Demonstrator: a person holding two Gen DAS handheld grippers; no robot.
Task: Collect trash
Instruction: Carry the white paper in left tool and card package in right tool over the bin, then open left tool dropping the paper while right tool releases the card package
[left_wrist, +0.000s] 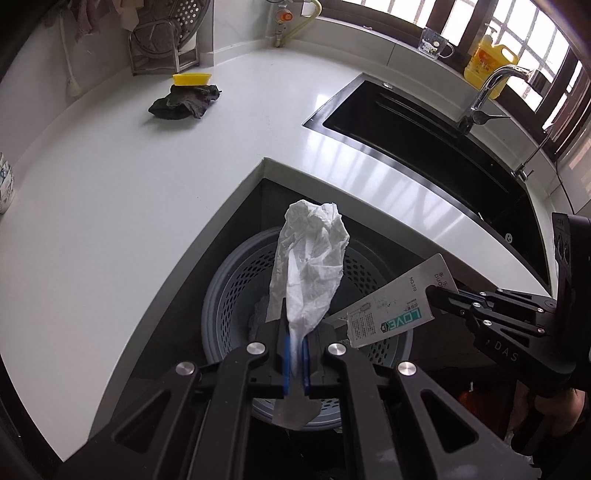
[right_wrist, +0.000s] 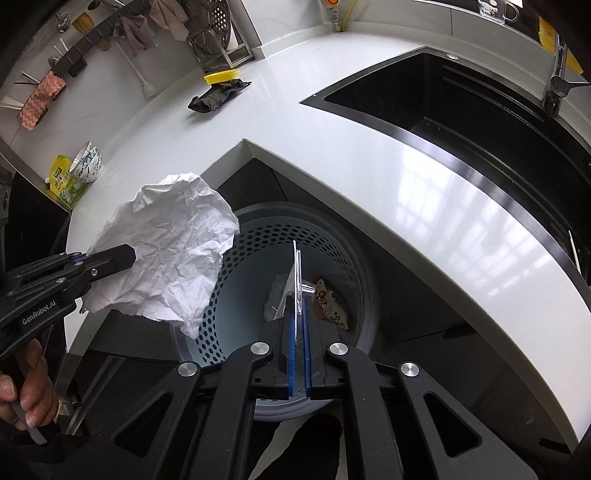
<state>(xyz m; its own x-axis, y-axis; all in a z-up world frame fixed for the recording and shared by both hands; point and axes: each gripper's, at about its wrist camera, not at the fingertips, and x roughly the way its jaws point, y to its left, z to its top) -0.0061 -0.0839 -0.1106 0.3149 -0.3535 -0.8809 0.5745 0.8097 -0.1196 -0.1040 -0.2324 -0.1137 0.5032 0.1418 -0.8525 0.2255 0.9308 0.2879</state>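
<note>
My left gripper is shut on a crumpled white tissue and holds it above the grey perforated trash bin on the floor under the counter corner. It also shows in the right wrist view with the tissue. My right gripper is shut on a flat printed plastic package, seen edge-on over the bin. In the left wrist view that package hangs from the right gripper. A snack wrapper and paper lie in the bin.
White L-shaped countertop with a black sink and faucet. A dark rag and yellow dish lie at the back. A bowl stands at the left counter end. A yellow detergent bottle stands by the window.
</note>
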